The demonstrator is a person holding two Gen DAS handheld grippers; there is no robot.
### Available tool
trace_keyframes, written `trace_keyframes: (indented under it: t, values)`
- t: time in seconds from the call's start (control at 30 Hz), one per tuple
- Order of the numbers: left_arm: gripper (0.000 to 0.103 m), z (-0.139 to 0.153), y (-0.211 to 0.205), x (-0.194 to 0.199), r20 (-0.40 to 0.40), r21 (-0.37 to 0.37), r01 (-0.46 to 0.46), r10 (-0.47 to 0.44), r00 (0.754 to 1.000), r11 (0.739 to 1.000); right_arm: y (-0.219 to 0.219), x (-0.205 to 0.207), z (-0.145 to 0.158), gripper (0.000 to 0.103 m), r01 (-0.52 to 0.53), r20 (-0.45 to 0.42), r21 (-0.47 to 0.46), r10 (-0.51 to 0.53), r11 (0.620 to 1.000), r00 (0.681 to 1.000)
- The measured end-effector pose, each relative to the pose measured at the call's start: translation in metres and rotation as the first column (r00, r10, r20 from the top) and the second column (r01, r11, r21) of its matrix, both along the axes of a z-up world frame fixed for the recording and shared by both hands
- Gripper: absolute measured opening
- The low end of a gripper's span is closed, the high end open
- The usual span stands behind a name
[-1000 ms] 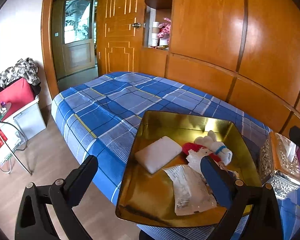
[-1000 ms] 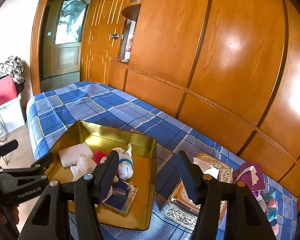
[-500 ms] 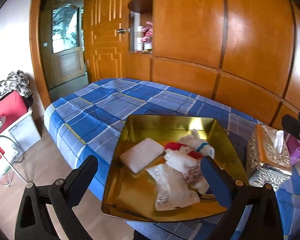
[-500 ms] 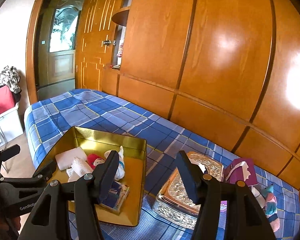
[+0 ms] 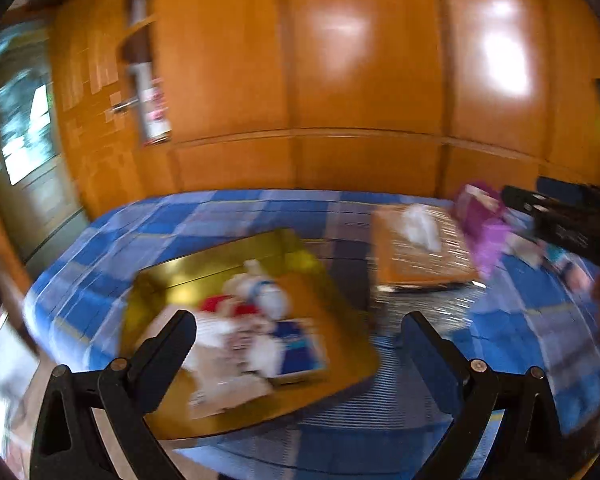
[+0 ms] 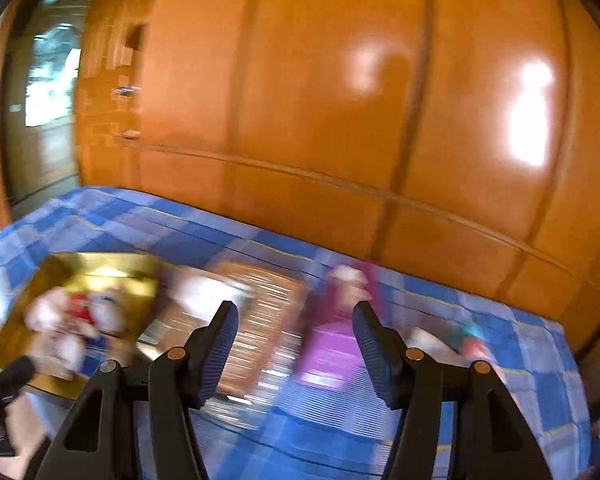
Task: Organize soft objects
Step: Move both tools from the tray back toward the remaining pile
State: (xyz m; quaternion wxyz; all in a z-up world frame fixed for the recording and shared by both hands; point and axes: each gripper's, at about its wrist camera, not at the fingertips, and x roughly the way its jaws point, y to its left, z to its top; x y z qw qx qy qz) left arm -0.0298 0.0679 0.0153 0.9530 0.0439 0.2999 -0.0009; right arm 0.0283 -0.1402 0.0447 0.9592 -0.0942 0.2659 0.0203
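Fingers spread wide on both grippers, nothing held; soft things part sorted.

Left view: left gripper (image 5: 298, 344) empty over gold tray (image 5: 340, 344), a shiny metal-looking square holding white and red plush toys (image 5: 256, 300) and a flat blue packet (image 5: 300, 354); blurred.
Right view: right gripper (image 6: 294, 340) empty above ornate tissue box (image 6: 260, 320) and purple pack (image 6: 328, 344) on checked bedspread (image 6: 540, 380). Likely next: steady first, then pinch the pack at its middle.

Both views look forward and down along their gripper's fingers, from above the near edge of the bed (image 5: 260, 216) toward the wooden wall (image 6: 300, 120); the left view faces the gold tray (image 5: 340, 320), the right view sits further right, and both share tray and tissue box (image 6: 268, 304)
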Motion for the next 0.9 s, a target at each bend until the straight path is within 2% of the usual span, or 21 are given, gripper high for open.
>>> trace_keyframes:
  t: [0.17,0.33,0.57,0.7,0.77,0.9]
  values:
    - [0.103,0.000,-0.048,0.004,-0.017,0.036,0.165,-0.164,0.986,0.986,-0.078,0.010,-0.014,0.060,0.170,-0.048,-0.012,-0.170,0.985,0.984]
    - [0.103,-0.005,-0.099,0.009,-0.053,0.082,0.325,-0.321,0.945,0.942,-0.161,0.017,-0.026,0.060,0.342,-0.093,0.005,-0.340,0.940,0.936]
    - [0.103,-0.014,-0.159,0.018,-0.107,0.109,0.459,-0.449,0.887,0.882,-0.269,0.035,-0.052,0.060,0.558,-0.166,0.075,-0.542,0.826,0.824]
    - [0.103,-0.016,-0.187,0.025,-0.125,0.130,0.519,-0.505,0.854,0.845,-0.302,0.036,-0.071,0.060,0.624,-0.232,0.171,-0.584,0.762,0.778]
    - [0.103,-0.017,-0.202,0.029,-0.137,0.132,0.548,-0.533,0.835,0.826,-0.320,0.034,-0.080,0.060,0.658,-0.304,0.238,-0.589,0.714,0.749]
    - [0.103,-0.020,-0.233,0.043,-0.171,0.085,0.598,-0.580,0.796,0.797,-0.336,0.025,-0.084,0.060,0.697,-0.350,0.306,-0.604,0.648,0.716]
